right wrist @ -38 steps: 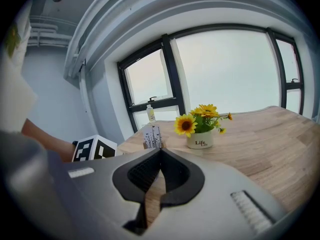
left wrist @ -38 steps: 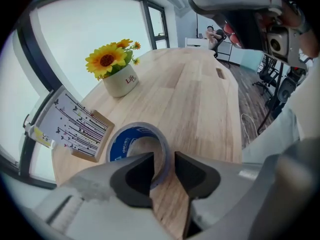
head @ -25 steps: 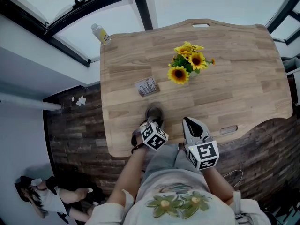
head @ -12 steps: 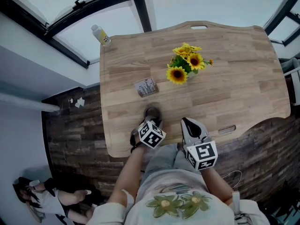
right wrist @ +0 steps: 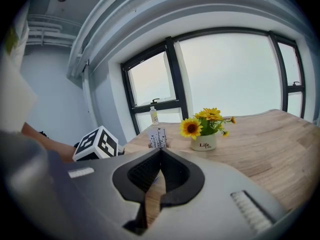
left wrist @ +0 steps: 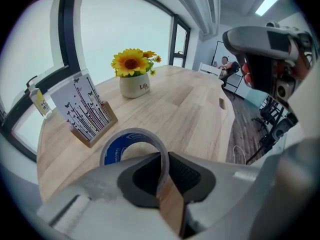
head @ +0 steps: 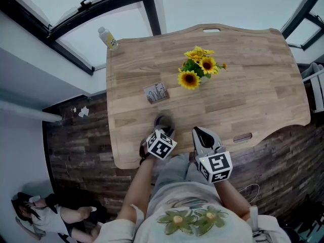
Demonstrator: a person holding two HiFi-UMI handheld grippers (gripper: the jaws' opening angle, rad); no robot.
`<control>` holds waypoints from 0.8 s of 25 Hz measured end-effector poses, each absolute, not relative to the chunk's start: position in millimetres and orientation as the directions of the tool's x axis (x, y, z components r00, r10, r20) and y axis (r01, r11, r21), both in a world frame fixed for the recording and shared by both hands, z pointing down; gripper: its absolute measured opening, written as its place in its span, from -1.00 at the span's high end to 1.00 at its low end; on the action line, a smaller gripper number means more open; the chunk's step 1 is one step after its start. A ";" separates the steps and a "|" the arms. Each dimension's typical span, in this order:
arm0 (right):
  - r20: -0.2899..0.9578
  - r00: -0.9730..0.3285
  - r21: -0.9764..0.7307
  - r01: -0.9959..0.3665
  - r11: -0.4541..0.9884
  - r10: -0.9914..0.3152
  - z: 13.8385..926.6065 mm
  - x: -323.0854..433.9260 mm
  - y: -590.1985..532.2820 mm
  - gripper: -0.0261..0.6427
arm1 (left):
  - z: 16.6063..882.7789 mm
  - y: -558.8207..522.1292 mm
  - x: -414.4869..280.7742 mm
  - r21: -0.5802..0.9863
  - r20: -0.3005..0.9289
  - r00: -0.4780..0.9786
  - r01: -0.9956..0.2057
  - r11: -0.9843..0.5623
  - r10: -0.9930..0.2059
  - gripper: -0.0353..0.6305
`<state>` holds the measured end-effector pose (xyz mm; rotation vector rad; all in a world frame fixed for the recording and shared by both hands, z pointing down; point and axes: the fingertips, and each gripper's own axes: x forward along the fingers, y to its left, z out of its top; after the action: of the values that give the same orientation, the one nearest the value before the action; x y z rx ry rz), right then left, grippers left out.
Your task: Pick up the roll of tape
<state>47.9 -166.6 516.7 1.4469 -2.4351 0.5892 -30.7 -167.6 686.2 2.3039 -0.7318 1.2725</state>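
Note:
The roll of tape (left wrist: 114, 151) is a pale ring with a blue inner face. My left gripper (left wrist: 161, 171) is shut on its wall, one jaw inside the ring and one outside. In the head view the tape (head: 163, 121) shows as a dark ring just ahead of the left gripper (head: 161, 128), near the table's front edge. I cannot tell whether the tape touches the wood. My right gripper (head: 198, 132) hovers to the right of it, over the same edge. In its own view the right gripper (right wrist: 160, 154) is shut with nothing in it.
On the wooden table (head: 243, 85) stand a pot of sunflowers (head: 197, 70) and a card holder (head: 156, 92). A small bottle (head: 108, 37) stands on the window sill beyond the far left corner. A person (head: 45, 214) is on the floor at lower left.
My left gripper has rolled slightly with the tape still in it. The right gripper has stayed where it was.

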 end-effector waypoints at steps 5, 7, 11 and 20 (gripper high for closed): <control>0.404 -0.472 -0.206 -0.882 0.425 -0.784 513.7 46.5 -162.3 0.92 | 673.8 -167.4 -29.9 0.101 0.837 0.473 -0.627 -0.772 -0.276 0.74; 0.400 -0.471 -0.201 -0.882 0.426 -0.786 511.7 45.0 -159.6 0.92 | 668.1 -167.0 -31.0 0.102 0.826 0.484 -0.632 -0.768 -0.289 0.74; 0.394 -0.469 -0.194 -0.883 0.427 -0.790 508.1 42.1 -154.3 0.92 | 654.5 -166.0 -31.5 0.102 0.796 0.516 -0.630 -0.770 -0.317 0.74; 0.381 -0.471 -0.174 -0.882 0.438 -0.796 500.3 38.1 -142.4 0.92 | 618.3 -157.5 -24.1 0.100 0.706 0.591 -0.629 -0.771 -0.390 0.74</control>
<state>38.1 -142.4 500.3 1.4587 -2.4495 0.5153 -24.1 -157.5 618.3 2.4834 -0.8259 0.9817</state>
